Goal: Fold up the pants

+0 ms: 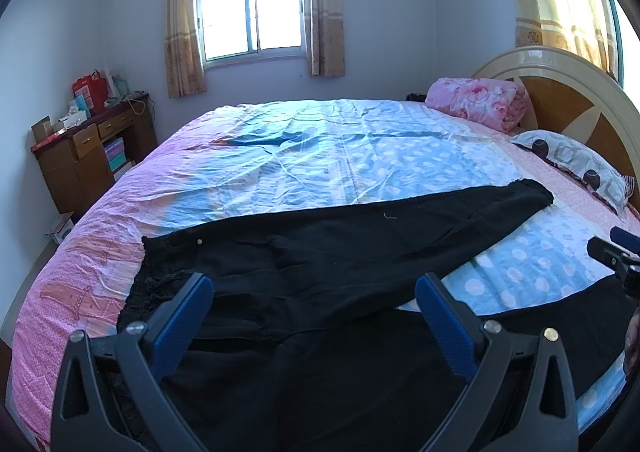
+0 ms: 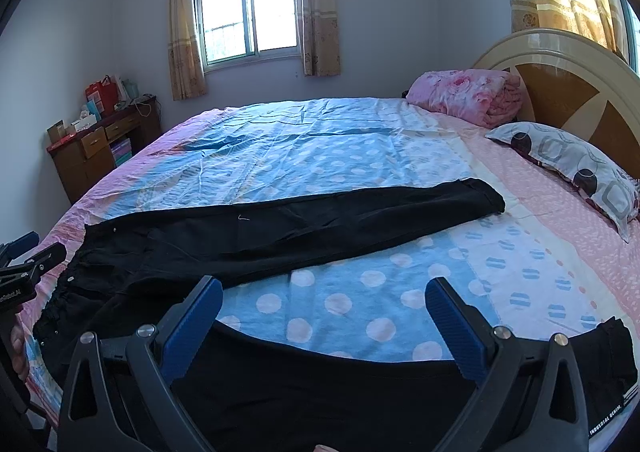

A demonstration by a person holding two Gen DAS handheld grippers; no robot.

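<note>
Black pants [image 1: 320,252] lie spread on the bed, waistband at the left, the two legs splayed toward the right. The far leg [image 2: 360,211] ends near the pillow; the near leg [image 2: 320,392] runs under my right gripper to its hem at the right edge. My left gripper [image 1: 314,292] is open and empty above the crotch and waist part. My right gripper [image 2: 324,296] is open and empty above the near leg. Each gripper shows at the edge of the other's view: the right gripper [image 1: 616,252], the left gripper [image 2: 28,256].
The bed has a pink and blue dotted sheet [image 1: 320,155]. A rolled pink quilt [image 1: 480,99] and a patterned pillow [image 2: 572,167] lie by the headboard [image 1: 572,99]. A wooden desk [image 1: 92,155] with clutter stands at the far left below a window [image 1: 252,11].
</note>
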